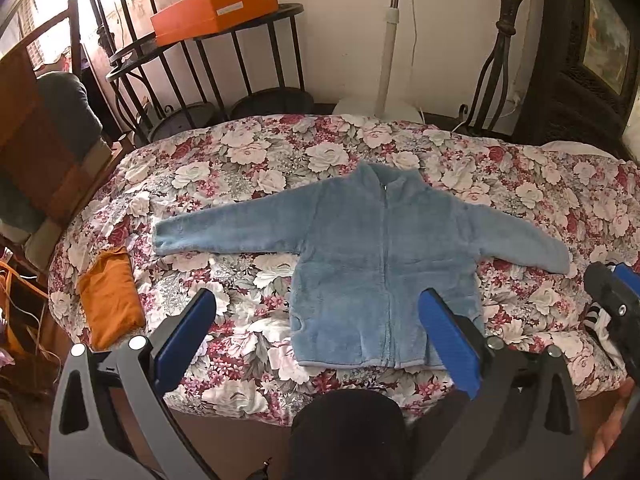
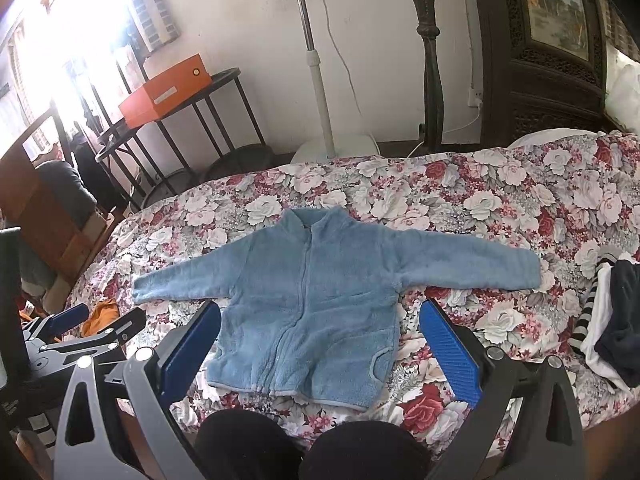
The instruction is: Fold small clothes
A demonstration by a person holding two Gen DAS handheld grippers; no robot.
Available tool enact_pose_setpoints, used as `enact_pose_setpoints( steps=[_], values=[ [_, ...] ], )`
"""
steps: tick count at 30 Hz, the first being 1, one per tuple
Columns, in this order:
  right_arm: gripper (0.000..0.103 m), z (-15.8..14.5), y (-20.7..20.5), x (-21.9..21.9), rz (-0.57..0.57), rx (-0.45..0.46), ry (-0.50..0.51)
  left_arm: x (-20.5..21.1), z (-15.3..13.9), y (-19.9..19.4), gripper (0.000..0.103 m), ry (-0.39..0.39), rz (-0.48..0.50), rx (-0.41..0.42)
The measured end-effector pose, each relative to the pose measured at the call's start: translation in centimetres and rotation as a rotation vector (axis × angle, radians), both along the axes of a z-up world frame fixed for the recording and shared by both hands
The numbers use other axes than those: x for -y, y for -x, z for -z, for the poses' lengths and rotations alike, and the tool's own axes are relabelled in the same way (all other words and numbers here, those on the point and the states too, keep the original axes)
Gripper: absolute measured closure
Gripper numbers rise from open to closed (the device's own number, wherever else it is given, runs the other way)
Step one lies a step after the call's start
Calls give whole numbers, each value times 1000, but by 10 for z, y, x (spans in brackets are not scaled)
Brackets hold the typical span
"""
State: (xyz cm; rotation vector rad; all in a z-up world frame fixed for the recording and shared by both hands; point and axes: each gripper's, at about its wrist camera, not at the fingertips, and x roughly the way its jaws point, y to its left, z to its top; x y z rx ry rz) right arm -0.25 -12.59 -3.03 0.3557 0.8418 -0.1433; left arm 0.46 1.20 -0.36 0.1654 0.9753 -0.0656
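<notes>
Jacket (image 1: 380, 264) flat on bed (image 1: 256, 160), ahead of both fingers; folded cloth (image 1: 110, 300) left of it; heap of clothes, possibly several, (image 2: 612, 320) right; box (image 1: 212, 8) on side table (image 1: 260, 20) behind.

Blue fleece jacket (image 2: 316, 304): zipped, front up, laid flat on floral quilt (image 2: 500, 208), both sleeves spread outward; hem lies between the jaws, collar beyond them.

Right gripper (image 2: 320, 344): jaws spread wide, nothing between the blue pads (image 2: 450, 354), held above the jacket's lower half.

Left gripper (image 2: 92, 328): partly seen, outside the left jaw, state unclear.

Orange cloth (image 2: 102, 316): past the left jaw, on the quilt edge.

Pile of clothes (image 2: 612, 320), striped, white and dark: outside the right jaw.

Orange box (image 2: 164, 92) on black metal table (image 2: 224, 80): far ahead, left.

White fan stand (image 2: 320, 80): ahead, beyond the collar.
</notes>
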Motion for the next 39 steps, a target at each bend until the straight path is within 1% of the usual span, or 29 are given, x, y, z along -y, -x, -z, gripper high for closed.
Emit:
enact_pose_setpoints(
  steps=[8,9,14,39],
  values=[
    [3,0,1,1,1,3,-3,0,0,-1,5,2,0,-3],
    [3,-4,0,2,1,2,-3,0,0,-1,5,1,0,-2],
    [3,-6,-1,1,0,3,-4,0,0,-1,5,2,-1,-4],
    [3,-5,2,3,2,8,-10,0,0,-2,5,3,1,-6]
  ],
)
